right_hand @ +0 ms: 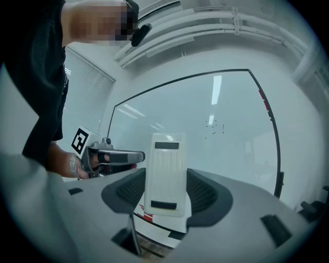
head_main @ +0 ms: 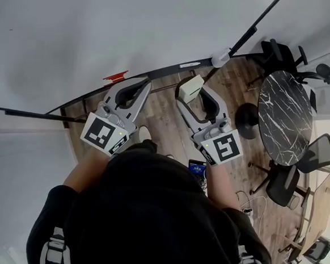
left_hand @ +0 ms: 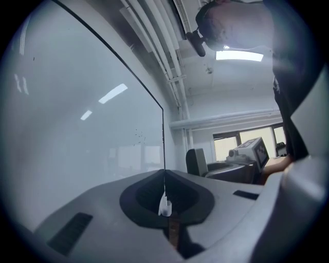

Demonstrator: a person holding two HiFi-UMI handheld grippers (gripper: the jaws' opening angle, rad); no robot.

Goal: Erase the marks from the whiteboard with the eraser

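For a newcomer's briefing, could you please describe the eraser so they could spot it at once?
Find the big whiteboard ahead, then look near its dark lower edge to the right claw. The eraser is the cream, ribbed rectangular block clamped between its grey jaws; the left claw beside it is shut and holds nothing.

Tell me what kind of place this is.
Most likely an office meeting room. There is a large whiteboard, a round marble-patterned table with black office chairs around it, and strip ceiling lights overhead.
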